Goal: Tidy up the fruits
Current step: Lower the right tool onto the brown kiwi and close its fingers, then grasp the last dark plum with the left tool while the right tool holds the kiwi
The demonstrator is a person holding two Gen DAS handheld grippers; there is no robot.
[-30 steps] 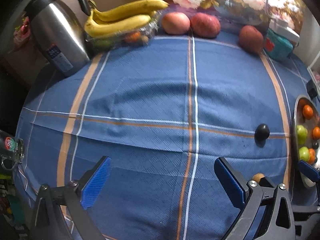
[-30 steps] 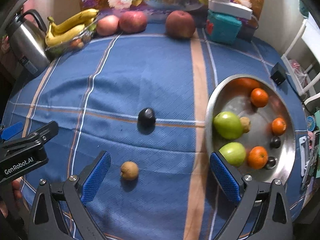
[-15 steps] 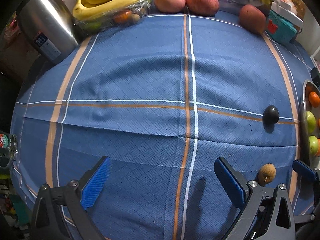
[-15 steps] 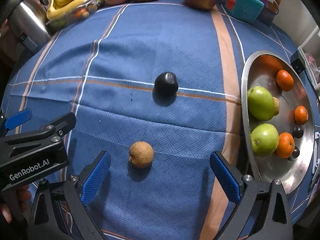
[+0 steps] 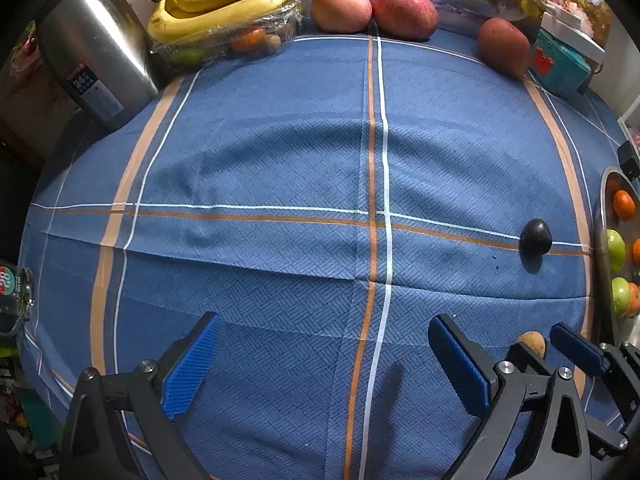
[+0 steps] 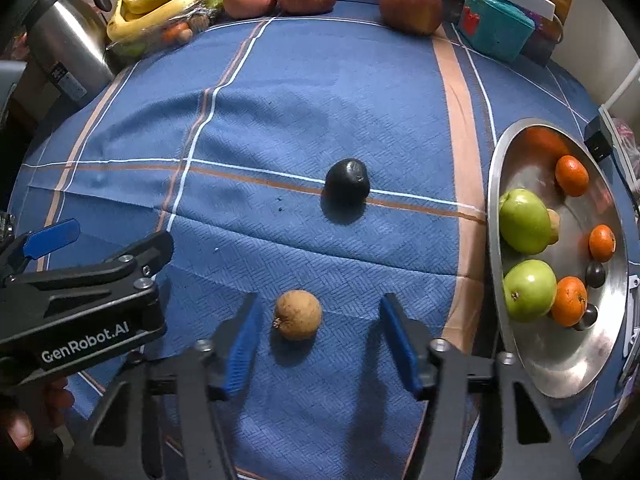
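Note:
A small brown round fruit lies on the blue striped tablecloth. My right gripper points down over it with a blue pad on each side. Its jaws are closing, and a thin gap still shows between each pad and the fruit. A dark, nearly black fruit rests farther out, on a stripe. The metal bowl at the right holds green apples, oranges and small dark fruits. My left gripper hangs open over bare cloth, left of the right one. The brown fruit shows beside its right finger.
Along the far edge stand a steel kettle, bananas on a wrapped tray of fruit, three red apples and a teal box. A hand holds the left gripper's handle. A black plug lies behind the bowl.
The right gripper's jaws have narrowed from wide open to close around the brown fruit, and the gripper has sunk toward it. The left gripper stays open and nearly still.

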